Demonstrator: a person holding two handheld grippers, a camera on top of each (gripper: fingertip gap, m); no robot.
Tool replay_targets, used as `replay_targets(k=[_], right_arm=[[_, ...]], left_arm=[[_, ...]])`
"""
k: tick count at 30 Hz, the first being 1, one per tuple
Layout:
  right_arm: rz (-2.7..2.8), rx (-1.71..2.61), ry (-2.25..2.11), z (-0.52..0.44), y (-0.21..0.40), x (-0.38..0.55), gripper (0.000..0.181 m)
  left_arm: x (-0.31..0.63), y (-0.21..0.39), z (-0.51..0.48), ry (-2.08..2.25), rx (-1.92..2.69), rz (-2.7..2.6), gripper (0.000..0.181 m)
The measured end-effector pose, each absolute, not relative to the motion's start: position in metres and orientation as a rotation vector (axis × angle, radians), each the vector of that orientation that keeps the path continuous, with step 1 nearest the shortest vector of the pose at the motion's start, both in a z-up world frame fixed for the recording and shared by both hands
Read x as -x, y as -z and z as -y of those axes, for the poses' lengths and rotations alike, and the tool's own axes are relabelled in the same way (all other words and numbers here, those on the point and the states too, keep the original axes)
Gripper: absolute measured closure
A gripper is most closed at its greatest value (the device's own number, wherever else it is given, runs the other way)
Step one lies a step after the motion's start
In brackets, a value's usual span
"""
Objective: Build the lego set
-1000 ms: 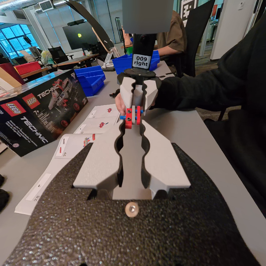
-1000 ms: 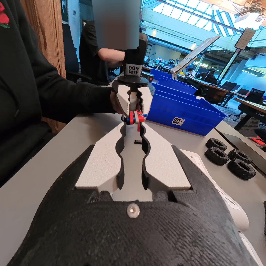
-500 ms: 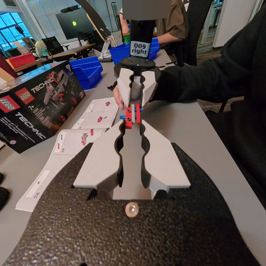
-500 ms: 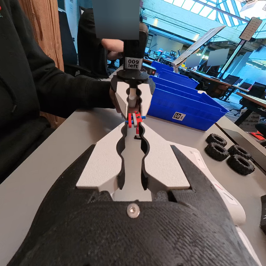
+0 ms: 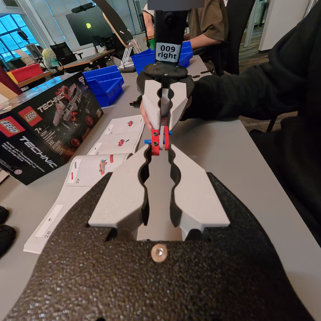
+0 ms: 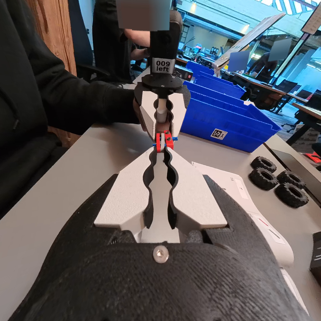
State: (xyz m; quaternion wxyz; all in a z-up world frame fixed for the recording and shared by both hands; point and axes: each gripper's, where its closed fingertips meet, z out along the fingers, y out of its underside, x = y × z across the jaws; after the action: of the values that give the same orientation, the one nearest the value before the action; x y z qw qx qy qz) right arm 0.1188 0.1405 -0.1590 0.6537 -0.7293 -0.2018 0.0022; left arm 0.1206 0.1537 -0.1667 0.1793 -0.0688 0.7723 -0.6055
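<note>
Item 1: grey table [image 5: 217,173], the surface under everything I list.

Item 2: set box [image 5: 43,125], black with red badges, on the table to my left.

Item 3: blue bins [image 6: 225,118], stacked along the table's far side in my right wrist view.

Item 4: instruction booklet [image 5: 90,165], open, lying between the box and my grippers.

Item 5: my left gripper [image 5: 159,149], jaws drawn in and pinching the near end of the lego assembly.

Item 6: my right gripper [image 6: 160,150], jaws likewise narrowed, gripping the same assembly from the opposite end, tip to tip with the left.

Item 7: four black knobby tyres [image 6: 278,184], clustered on the table beside the booklet.

Item 8: lego assembly [image 5: 159,139], two red beams sandwiching a light grey piece, blue axle ends poking out both sides, held off the table between both grippers.
</note>
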Motion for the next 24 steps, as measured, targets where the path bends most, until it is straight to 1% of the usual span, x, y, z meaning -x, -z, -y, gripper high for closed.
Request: replay_targets(k=[5,7,11,13,14,15,24], right_arm=[[0.460,1.671,-0.027,-0.141,0.165,-0.119,0.174],[0.439,1.658,0.017,-0.142,0.164,-0.124,0.155],[0.481,1.661,-0.011,-0.141,0.166,-0.116,0.150],[0.513,1.671,-0.055,-0.140,0.170,-0.109,0.150],[0.524,1.671,-0.074,-0.139,0.171,-0.106,0.153],[0.548,1.664,-0.091,-0.138,0.170,-0.102,0.162],[0.525,1.631,-0.064,-0.138,0.158,-0.101,0.163]], left_arm=[[-0.121,0.174,-0.154,1.682,0.194,-2.219,0.165],[-0.118,0.175,-0.154,1.686,0.173,-2.234,0.165],[-0.110,0.178,-0.152,1.687,0.116,-2.275,0.165],[-0.105,0.181,-0.150,1.685,0.074,-2.301,0.165],[-0.104,0.181,-0.150,1.682,0.058,-2.300,0.165],[-0.103,0.180,-0.149,1.685,0.049,-2.293,0.165],[-0.103,0.169,-0.149,1.723,0.040,-2.231,0.165]])
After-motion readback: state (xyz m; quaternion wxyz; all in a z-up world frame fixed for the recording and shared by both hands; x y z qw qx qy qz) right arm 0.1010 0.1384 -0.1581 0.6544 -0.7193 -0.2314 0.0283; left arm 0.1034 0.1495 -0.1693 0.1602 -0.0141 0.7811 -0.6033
